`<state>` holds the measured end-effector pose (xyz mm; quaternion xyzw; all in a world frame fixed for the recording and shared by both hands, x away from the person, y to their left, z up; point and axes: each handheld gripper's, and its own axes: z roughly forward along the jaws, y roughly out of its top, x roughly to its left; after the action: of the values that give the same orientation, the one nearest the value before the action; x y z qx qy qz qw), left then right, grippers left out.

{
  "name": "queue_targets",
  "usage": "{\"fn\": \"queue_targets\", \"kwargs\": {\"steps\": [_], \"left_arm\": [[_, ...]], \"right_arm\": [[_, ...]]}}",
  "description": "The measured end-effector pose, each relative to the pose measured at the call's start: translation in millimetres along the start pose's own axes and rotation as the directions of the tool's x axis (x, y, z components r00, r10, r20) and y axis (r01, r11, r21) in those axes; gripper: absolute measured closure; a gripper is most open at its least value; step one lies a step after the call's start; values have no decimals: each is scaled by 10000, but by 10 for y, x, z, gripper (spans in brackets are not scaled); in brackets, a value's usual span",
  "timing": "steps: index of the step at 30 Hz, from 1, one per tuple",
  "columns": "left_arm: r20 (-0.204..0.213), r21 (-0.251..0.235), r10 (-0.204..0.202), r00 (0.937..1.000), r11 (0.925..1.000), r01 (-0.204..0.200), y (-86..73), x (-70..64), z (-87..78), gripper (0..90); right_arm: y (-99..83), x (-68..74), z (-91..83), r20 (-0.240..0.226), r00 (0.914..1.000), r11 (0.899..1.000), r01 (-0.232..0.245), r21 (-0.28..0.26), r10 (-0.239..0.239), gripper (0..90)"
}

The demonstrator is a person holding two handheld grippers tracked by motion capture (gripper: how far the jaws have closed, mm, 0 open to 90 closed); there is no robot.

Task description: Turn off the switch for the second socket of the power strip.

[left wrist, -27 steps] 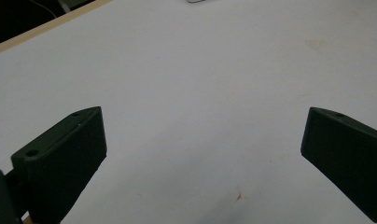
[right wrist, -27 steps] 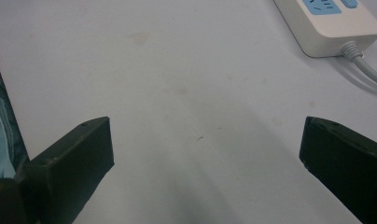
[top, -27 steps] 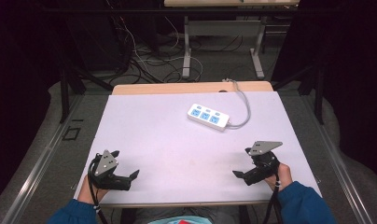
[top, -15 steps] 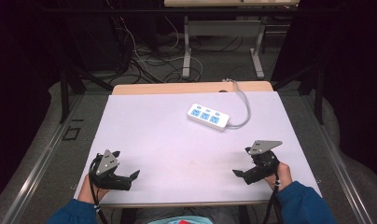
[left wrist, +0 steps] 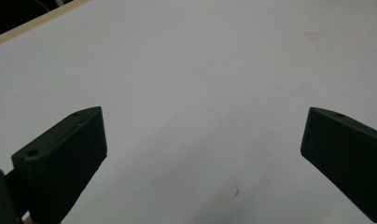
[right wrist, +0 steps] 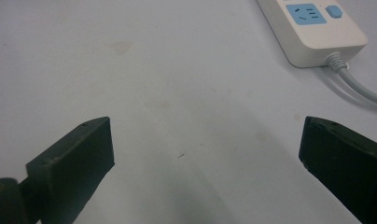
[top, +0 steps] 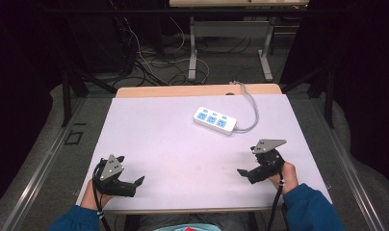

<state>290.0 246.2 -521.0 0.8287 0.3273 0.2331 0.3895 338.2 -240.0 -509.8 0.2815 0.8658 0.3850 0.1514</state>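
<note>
Both grippers rest low at the near edge of the white table [top: 149, 130], jaws spread wide and holding nothing. Compared with the high views from a moment ago, neither has shifted: the left gripper [top: 135, 184] sits at the near-left corner in the person's left hand [top: 94, 195], the right gripper [top: 244, 173] at the near right in the right hand [top: 286, 175], each with its grey plate on top and its jaws angled inward toward the middle of the table.

Seen along the left gripper's own jaws, only bare tabletop lies ahead, with a faint brown speck [left wrist: 236, 191] between them. Seen along the right gripper's jaws, the end of the power strip [right wrist: 312, 25] shows at the top right, well apart from the fingertips, its grey cord [right wrist: 359, 86] trailing off toward the right edge.

From above, the power strip [top: 214, 120] lies at a slant on the far half of the table, nearer the right gripper than the left, three blue sockets facing up, its cord [top: 250, 108] looping back toward the wooden far edge [top: 192, 90].

With nothing moved or gripped, work appears not to have begun; the right gripper looks best placed to reach the strip first.
</note>
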Motion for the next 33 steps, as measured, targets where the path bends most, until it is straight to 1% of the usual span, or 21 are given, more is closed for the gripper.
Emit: {"fn": "queue_targets", "kwargs": {"steps": [2,3,4,5,6,7,9,11,12,14,15,16,17,18,19,25,26,30,31,32,33], "left_arm": [[47,42,-21,10000,10000,21,0,-2,4,2],[47,42,-21,10000,10000,21,0,-2,4,2],[-1,42,-12,10000,10000,12,0,-1,8,2],[67,101,7,10000,9999,-7,2,1,11,2],[1,120,145,9999,9998,-145,4,8,7,2],[83,112,37,10000,9999,-38,2,-1,8,2],[60,70,21,10000,10000,-21,-1,-2,9,2],[74,71,9,10000,10000,-9,-1,-3,4,2],[65,89,9,10000,10000,-10,-1,-3,1,2],[61,86,2,10000,10000,-3,-1,-1,1,2],[60,84,5,10000,10000,-5,-1,0,6,2],[-14,122,153,9999,9998,-153,2,7,9,2],[-14,122,153,9999,9998,-153,2,7,9,2],[-3,135,160,9999,9998,-160,3,5,9,2],[-7,137,190,9998,9997,-190,5,3,7,2],[-15,157,213,9998,9997,-212,5,3,12,2],[56,181,101,9999,9998,-102,2,-4,15,2],[-5,95,183,9998,9998,-183,4,1,13,2],[-13,146,219,9998,9997,-219,4,3,12,2],[-13,146,219,9998,9997,-219,4,3,12,2],[61,165,104,9999,9998,-105,0,-5,15,2]], "right_arm": [[30,-17,14,121,9999,10000,7,-85,-6,27],[44,-27,24,63,10000,10000,-29,-50,29,27],[59,-38,35,138,9999,10000,-51,-54,52,27],[71,-53,50,138,9999,9999,-36,-129,38,28],[86,-67,62,132,9999,10000,-28,-35,28,28],[99,-79,77,178,9998,10000,-10,-2,10,28],[111,-89,92,166,9999,10000,9,43,-9,29],[152,-120,131,215,9996,9997,173,176,-177,29],[159,-127,151,202,9996,9998,207,55,-208,29],[168,-130,160,233,9995,9997,225,100,-227,30],[187,-146,174,208,9992,9993,334,145,-337,30],[196,-146,172,223,9994,9995,261,202,-266,31],[196,-146,172,223,9994,9995,261,202,-266,31],[206,-163,194,270,9991,9995,317,48,-318,33],[213,-170,195,252,9993,9995,280,133,-283,33],[253,-228,224,313,9992,9997,235,81,-238,36],[260,-235,233,310,9994,9998,166,85,-168,36],[296,-283,262,345,9993,9999,146,-6,-146,36],[311,-297,259,286,9995,9997,153,169,-157,37],[318,-305,274,337,9994,9999,117,82,-120,37],[327,-319,292,368,9992,9999,154,-9,-153,37]]}}
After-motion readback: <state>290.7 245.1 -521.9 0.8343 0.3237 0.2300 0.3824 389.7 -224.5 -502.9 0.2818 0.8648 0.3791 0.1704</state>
